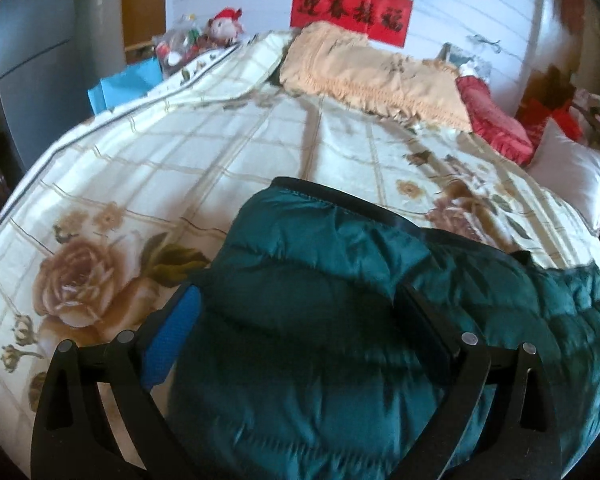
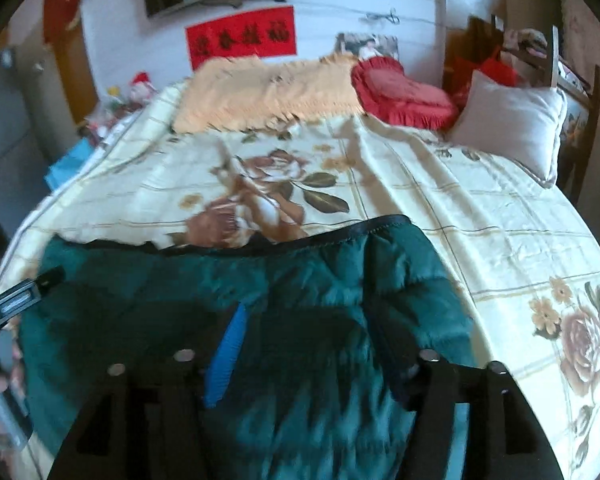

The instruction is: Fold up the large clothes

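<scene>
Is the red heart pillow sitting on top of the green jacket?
No, the red heart pillow lies far up the bed, apart from the green jacket.

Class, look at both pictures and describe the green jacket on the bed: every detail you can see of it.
The green jacket is dark teal, puffy and quilted in horizontal bands, with a shiny, slippery-looking shell and a black trim along its far edge. It lies spread on the flowered bedspread, at the near end of the bed. The left gripper and right gripper both sit open over it, fingers on either side of the padding.
</scene>
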{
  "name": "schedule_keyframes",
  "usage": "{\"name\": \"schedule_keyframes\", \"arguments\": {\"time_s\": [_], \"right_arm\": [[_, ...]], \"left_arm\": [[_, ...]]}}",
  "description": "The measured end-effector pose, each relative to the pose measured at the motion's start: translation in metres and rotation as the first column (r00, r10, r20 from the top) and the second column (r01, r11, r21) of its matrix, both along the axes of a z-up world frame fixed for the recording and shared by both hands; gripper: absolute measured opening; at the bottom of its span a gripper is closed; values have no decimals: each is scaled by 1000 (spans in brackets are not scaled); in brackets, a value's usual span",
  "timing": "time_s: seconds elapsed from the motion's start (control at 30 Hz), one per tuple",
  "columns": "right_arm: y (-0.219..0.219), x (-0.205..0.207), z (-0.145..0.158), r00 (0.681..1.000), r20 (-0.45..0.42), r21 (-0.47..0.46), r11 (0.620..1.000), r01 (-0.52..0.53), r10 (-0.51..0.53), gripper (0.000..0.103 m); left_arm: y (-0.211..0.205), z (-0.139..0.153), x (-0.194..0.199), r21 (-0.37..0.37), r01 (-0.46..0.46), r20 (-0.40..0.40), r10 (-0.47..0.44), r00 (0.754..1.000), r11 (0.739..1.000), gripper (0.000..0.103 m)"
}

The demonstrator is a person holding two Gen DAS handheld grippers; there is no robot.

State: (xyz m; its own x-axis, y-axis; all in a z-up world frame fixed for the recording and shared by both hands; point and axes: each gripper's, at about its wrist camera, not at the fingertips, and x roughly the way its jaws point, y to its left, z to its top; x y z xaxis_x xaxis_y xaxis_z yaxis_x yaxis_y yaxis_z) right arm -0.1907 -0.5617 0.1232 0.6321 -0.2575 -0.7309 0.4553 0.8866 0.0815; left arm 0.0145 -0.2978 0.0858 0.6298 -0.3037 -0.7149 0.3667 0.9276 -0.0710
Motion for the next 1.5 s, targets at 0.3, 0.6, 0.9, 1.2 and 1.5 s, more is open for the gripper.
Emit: {"name": "schedule_keyframes", "arguments": {"time_s": [0.3,0.6,0.9,1.2,1.5], "right_arm": [[25,-51,-10,999,-10,-19,999,-40,40,66],[20,-49,-34,1000,-20,0,1000,14,-14,66],[21,-48,-33,998,-55,20,999,26,-25,67],[35,-89,-20,1000,-11,26,1000,7,-7,66],[22,-77,-53,993,-106,10,999,52,-50,68]], "left_arm": [[40,16,-48,-14,38,57,-37,998,999,98],[58,-3,-61,20,28,23,-28,999,999,98],[61,-19,-63,31,20,-13,-19,1000,999,98],[61,-21,-64,32,18,-12,-17,1000,999,98],[57,-23,-66,58,11,2,-11,1000,998,98]]}}
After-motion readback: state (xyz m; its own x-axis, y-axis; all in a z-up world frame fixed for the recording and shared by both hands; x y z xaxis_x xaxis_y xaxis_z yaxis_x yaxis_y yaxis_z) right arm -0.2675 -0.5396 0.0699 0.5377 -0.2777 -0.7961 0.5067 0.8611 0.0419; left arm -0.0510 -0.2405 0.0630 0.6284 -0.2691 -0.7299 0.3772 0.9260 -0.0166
